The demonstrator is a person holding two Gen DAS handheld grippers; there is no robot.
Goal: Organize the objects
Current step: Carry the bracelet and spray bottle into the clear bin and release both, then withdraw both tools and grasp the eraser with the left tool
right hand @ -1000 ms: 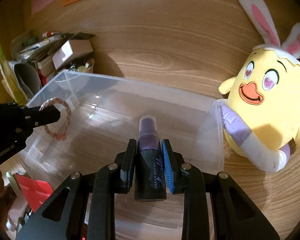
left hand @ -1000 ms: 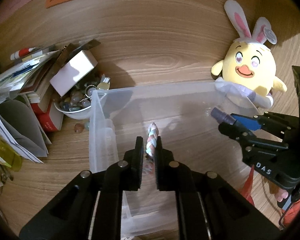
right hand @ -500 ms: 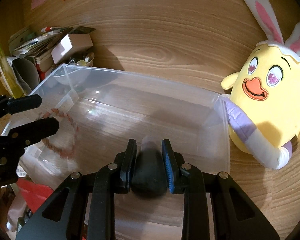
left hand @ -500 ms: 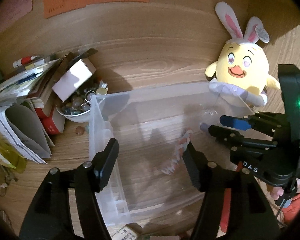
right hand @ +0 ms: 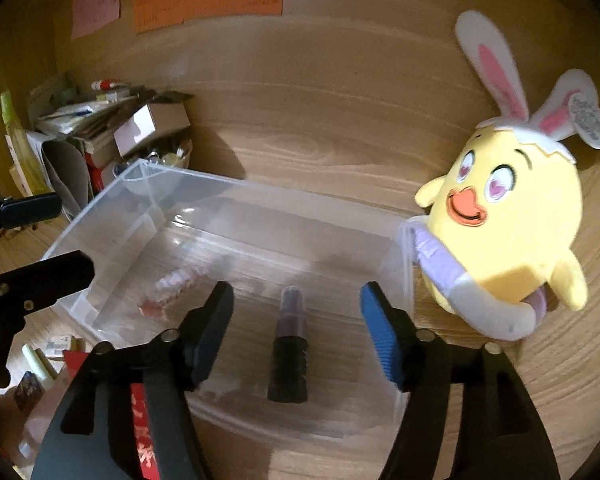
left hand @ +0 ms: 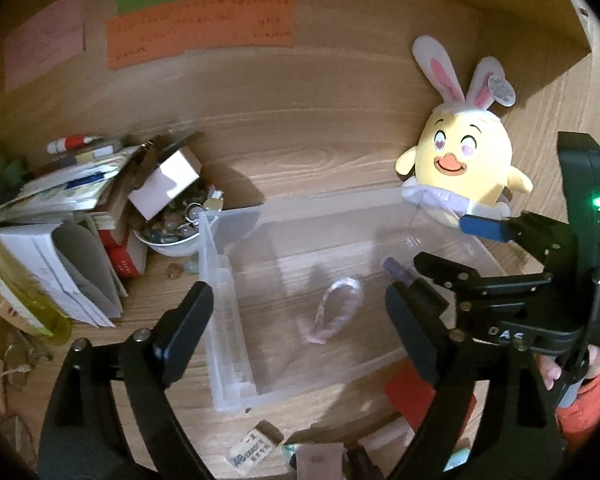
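Looking down over the clear plastic bin (left hand: 236, 320), I see clutter pressing in on its left end: a leaning stack of books and papers (left hand: 60, 208), a small white box (left hand: 166, 188) tipped over a white bowl of stones and trinkets (left hand: 168, 236), and a yellow-green bottle (left hand: 24, 300) lying near the edge of my view. A yellow chick plush with rabbit ears (right hand: 504, 220) sits against the bin's far right corner, touching its wall. Coloured paper notes (left hand: 196, 28) hang on the wooden back panel. Near the front of the bin lie a red packet (right hand: 144, 432) and some small labelled items; I cannot read them.

My left gripper (left hand: 296, 328) is spreading wide with nothing between its fingers. My right gripper (right hand: 296, 332) is also opening; the spray bottle (right hand: 290, 344) sits between its pads but clear of both, lying on the bin floor with its purple cap pointing away. The braided hair tie (left hand: 340, 308) rests on the bin floor toward the left, well apart from the bottle.

A second ago both grippers were clamped, the left on the hair tie and the right on the bottle, both held above the bin. Now both things are released inside it, and both grippers sit higher.
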